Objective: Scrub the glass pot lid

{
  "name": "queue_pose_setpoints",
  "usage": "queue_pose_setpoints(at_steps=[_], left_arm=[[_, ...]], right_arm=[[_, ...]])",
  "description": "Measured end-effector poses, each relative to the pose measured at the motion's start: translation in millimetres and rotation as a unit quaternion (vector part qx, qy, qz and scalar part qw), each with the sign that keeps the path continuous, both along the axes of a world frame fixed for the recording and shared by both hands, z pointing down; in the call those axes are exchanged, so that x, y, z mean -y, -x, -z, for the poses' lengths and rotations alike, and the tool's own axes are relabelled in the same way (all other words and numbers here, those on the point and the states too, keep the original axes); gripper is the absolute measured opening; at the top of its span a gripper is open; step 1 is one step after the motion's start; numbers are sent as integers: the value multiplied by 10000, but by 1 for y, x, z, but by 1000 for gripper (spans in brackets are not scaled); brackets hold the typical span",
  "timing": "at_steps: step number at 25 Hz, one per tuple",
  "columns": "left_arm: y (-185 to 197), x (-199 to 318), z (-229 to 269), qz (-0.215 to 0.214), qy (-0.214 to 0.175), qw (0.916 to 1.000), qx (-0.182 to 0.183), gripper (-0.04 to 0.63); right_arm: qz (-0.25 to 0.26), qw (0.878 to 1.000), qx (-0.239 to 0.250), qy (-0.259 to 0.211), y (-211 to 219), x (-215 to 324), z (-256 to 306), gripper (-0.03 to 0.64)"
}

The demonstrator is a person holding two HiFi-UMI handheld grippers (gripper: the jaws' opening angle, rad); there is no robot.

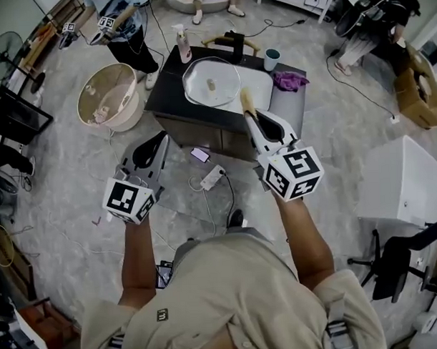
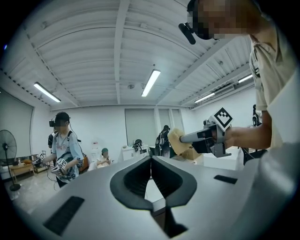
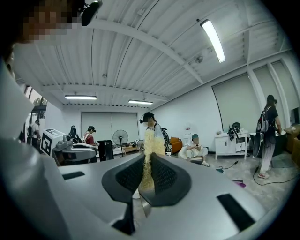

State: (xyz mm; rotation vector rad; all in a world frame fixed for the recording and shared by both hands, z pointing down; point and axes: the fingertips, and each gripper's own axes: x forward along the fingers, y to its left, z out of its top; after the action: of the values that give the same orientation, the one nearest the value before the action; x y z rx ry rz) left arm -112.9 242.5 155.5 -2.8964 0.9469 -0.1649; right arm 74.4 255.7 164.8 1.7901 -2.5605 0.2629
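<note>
Yellow sponge (image 3: pixel 149 149) stands pinched between the jaws of the right gripper (image 3: pixel 146 165), its frayed end poking out past their tips. I read the same grip from the head view, where the sponge (image 1: pixel 247 99) juts from the right gripper (image 1: pixel 251 117) toward the far side of the scene. On the left gripper (image 2: pixel 151 164) the jaws are pressed together with nothing between them. From the head view the left gripper (image 1: pixel 162 140) is held left of the right one, well apart from it, on the near side of the counter (image 1: pixel 167 90). Its own camera catches the sponge (image 2: pixel 176 139) and the right gripper off to the right, at about the same height.

At the far side, the glass pot lid (image 1: pixel 212 82), round with a small knob at its middle, lies flat over the left part of the white sink (image 1: pixel 262 90) set in the dark counter. From above, the sponge tip appears just right of the lid's rim; I cannot tell whether it touches.

Also on the counter are a bottle (image 1: pixel 182 44) at the far left edge, a teal cup (image 1: pixel 272 59) at the far right and a purple cloth (image 1: pixel 290 80) just right of the sink. A round pale basket (image 1: pixel 107 97) stands on the floor left of the counter, and a white power strip (image 1: pixel 213 177) lies on the floor, seen between the two grippers
</note>
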Motion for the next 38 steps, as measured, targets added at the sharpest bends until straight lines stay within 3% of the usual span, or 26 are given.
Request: queue_pose_setpoints(at_steps=[12,20,28,38], left_arm=[[-23,39,-23,-45,154,9998,116,15],[-35,109,-26,-719,200,9972,-83,15],[-21,198,-17,-1245,57,9919,-256,15],[5,249,-28,-1649,176,9857,-302,15]], right_arm=[[-36,9997,116,189,-28,40,-22,40],[-772,9968,-63,212,-42,73,-13,40],[-1326,9908,-205,180,-20,136,-13,40],[-1736,9840,-254,323,11,172,-21,40]])
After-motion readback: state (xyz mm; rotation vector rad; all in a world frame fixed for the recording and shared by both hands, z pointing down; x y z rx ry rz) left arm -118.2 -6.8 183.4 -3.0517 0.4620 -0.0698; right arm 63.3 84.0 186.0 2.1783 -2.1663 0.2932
